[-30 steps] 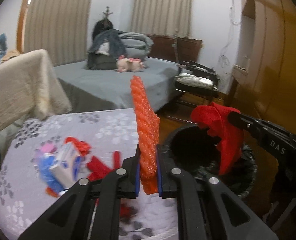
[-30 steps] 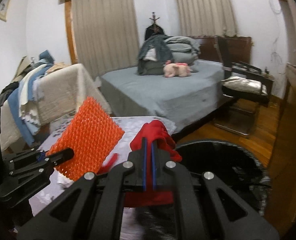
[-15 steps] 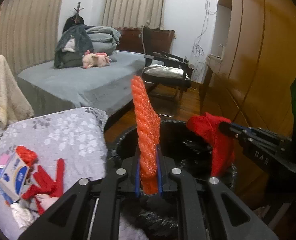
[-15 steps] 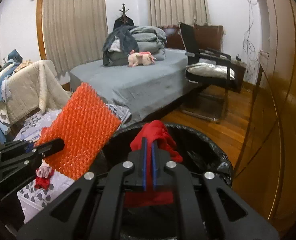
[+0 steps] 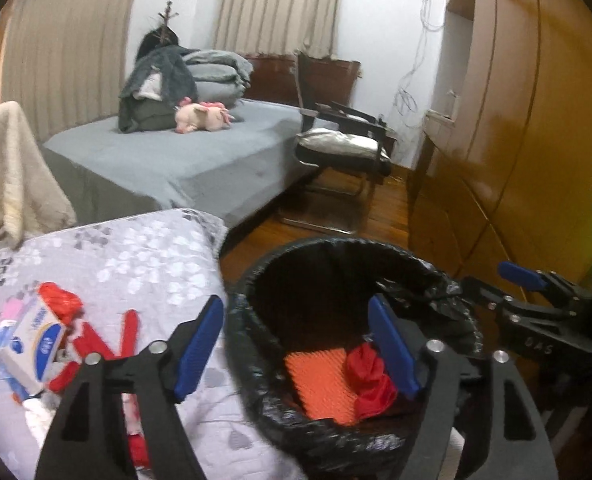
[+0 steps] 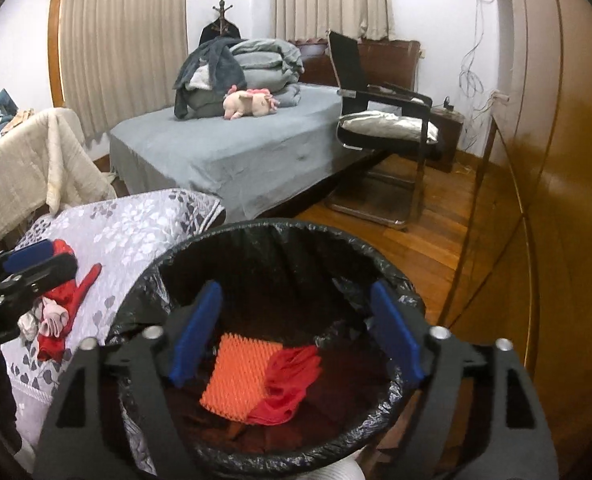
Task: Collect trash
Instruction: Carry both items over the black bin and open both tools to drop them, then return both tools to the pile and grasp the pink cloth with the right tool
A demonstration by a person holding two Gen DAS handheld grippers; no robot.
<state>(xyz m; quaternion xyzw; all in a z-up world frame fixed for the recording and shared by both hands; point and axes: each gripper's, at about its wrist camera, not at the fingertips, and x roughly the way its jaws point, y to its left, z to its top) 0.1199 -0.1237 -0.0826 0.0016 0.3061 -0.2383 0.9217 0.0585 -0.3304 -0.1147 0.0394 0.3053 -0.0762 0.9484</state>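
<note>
Both grippers hang over the black-lined trash bin [image 6: 279, 240] with their jaws spread wide and holding nothing: the left gripper [image 5: 296, 344] sits at the bin's 9 o'clock edge, half over the tabletop [image 5: 135, 248], and the right gripper [image 6: 296, 332] is centred over the opening. At the bottom of the bin lie an orange spiky mat [image 6: 235, 372] and, touching it at its 3 o'clock side, a crumpled red cloth [image 6: 291, 380]. The remaining trash is on the flower-patterned tabletop at about 9 o'clock from the bin: a small white-and-blue carton [image 5: 31, 340], red scraps [image 5: 95, 344] that look like cloth or glove pieces, and pale crumpled bits [image 6: 47, 316] beside them. All of it looks light. The scraps are probably soft and limp, so a pinch across a bunched fold should hold better than one on a loose tip, which could slip out or drag neighbours along. The carton looks thin-walled and crushable; closing across its narrow faces near the middle seems safest. The pile is tangled, so lifting one piece may pull others toward the tabletop edge.
</note>
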